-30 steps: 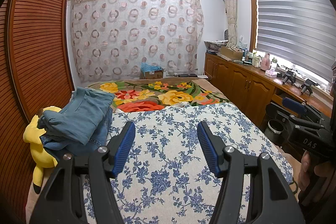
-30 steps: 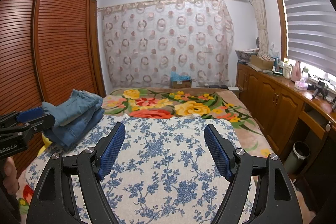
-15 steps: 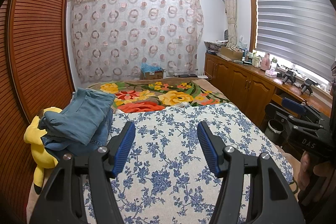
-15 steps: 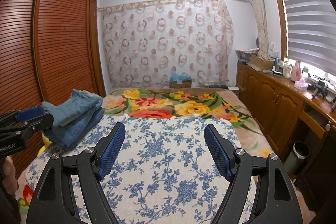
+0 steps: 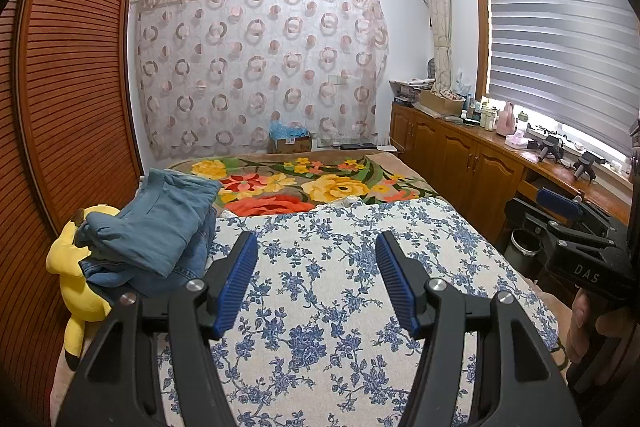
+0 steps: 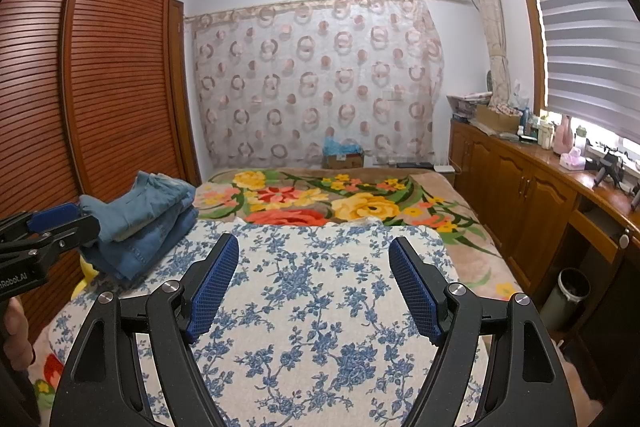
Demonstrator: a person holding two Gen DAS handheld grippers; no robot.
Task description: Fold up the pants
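A stack of blue denim pants [image 5: 154,231] [image 6: 140,223] lies at the left edge of the bed, partly on a yellow plush toy [image 5: 74,279]. My left gripper [image 5: 316,263] hovers open over the blue-flowered white cover [image 5: 328,303], right of the stack and apart from it, nothing between its blue pads. My right gripper [image 6: 314,267] is open too, above the same cover [image 6: 312,311], empty. Each gripper shows at the edge of the other's view, the right one [image 5: 560,211] held by a hand, the left one [image 6: 52,217] in front of the stack.
A flowered blanket [image 5: 304,183] covers the far half of the bed. A slatted wooden wardrobe [image 5: 68,107] stands close on the left. Wooden cabinets [image 6: 532,195] with bottles run along the right under the window, a bin [image 6: 568,291] below. A cardboard box [image 5: 290,143] sits by the curtain.
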